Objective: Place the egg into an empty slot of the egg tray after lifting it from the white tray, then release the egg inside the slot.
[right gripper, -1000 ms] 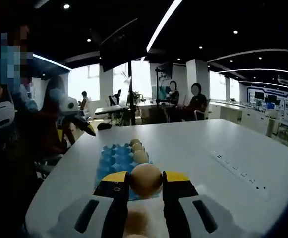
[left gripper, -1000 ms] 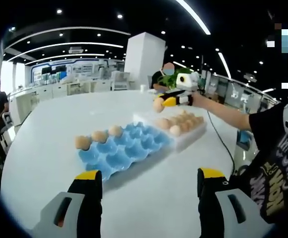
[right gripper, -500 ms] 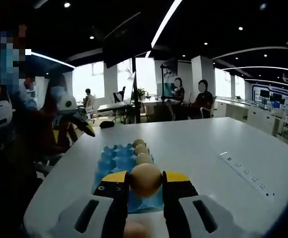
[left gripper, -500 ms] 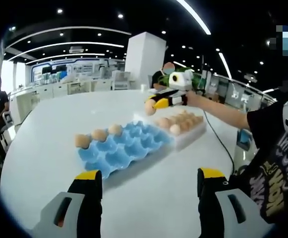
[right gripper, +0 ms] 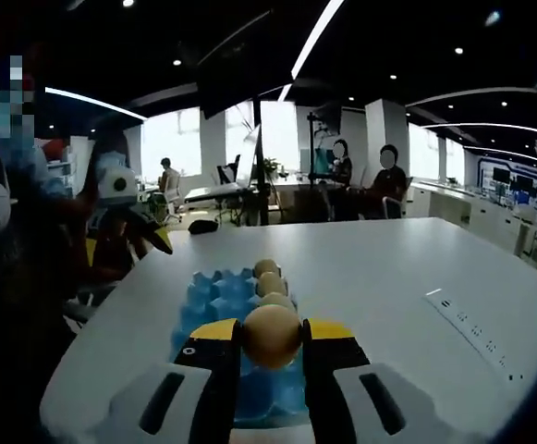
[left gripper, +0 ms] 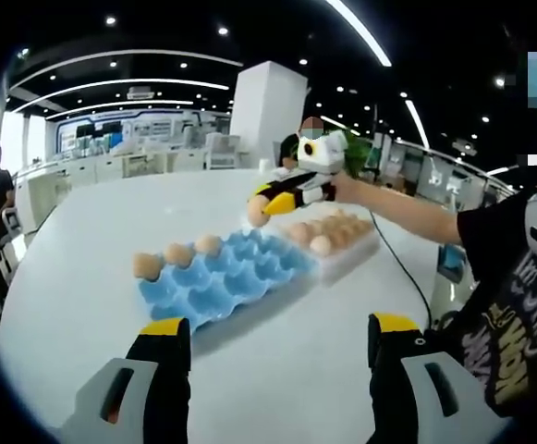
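A blue egg tray (left gripper: 226, 277) lies on the white table with three eggs (left gripper: 177, 254) along its far row. Beside it stands the white tray (left gripper: 347, 259) holding several eggs. My right gripper (left gripper: 266, 202) comes in from the right above the blue tray's near-right end, shut on a tan egg (left gripper: 256, 212). In the right gripper view that egg (right gripper: 271, 335) sits clamped in my right gripper (right gripper: 271, 340), over the blue tray (right gripper: 214, 298), in line with its row of three eggs (right gripper: 270, 284). My left gripper (left gripper: 277, 344) hangs open over bare table, short of the blue tray.
The round white table (left gripper: 74, 222) has free room all around both trays. A power strip (right gripper: 476, 328) is set into its surface. My left gripper (right gripper: 131, 222) and the person's arm show beyond the table edge. People sit at desks (right gripper: 360, 190) far behind.
My right gripper has carried the egg away from the white tray and out over the blue egg tray. My left gripper has stayed open and still.
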Demonstrator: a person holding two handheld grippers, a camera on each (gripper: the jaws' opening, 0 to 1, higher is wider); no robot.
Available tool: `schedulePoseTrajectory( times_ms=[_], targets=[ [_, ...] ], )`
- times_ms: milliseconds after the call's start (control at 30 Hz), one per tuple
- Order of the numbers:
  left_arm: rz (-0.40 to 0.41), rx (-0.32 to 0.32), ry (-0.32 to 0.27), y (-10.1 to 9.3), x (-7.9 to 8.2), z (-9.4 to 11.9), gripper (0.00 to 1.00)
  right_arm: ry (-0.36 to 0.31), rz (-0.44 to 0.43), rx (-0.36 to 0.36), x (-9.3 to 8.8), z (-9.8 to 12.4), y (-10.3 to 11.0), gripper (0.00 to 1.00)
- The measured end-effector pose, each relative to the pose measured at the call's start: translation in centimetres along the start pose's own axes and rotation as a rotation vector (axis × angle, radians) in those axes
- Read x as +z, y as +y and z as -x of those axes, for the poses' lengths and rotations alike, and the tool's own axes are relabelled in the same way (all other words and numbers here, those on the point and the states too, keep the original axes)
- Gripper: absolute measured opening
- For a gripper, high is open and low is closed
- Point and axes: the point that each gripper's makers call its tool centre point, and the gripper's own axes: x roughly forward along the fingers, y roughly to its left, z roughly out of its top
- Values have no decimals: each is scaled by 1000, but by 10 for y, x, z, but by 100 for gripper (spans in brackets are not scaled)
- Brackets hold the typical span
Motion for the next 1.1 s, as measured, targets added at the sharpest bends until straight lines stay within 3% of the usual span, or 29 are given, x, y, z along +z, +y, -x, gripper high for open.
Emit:
schedulePoseTrajectory(
  times_ms=[400, 667, 1100],
  targets=[
    [6, 2, 2, 1, 0, 0, 80, 46, -3, 5, -5, -22, -15, 28],
    [19, 4, 6, 3, -5, 0, 80, 93, 6, 5, -15, -39, -6, 28],
    [25, 2, 5, 4, -7, 1, 80, 171, 20, -52, -41, -41, -16, 28]
  ],
)
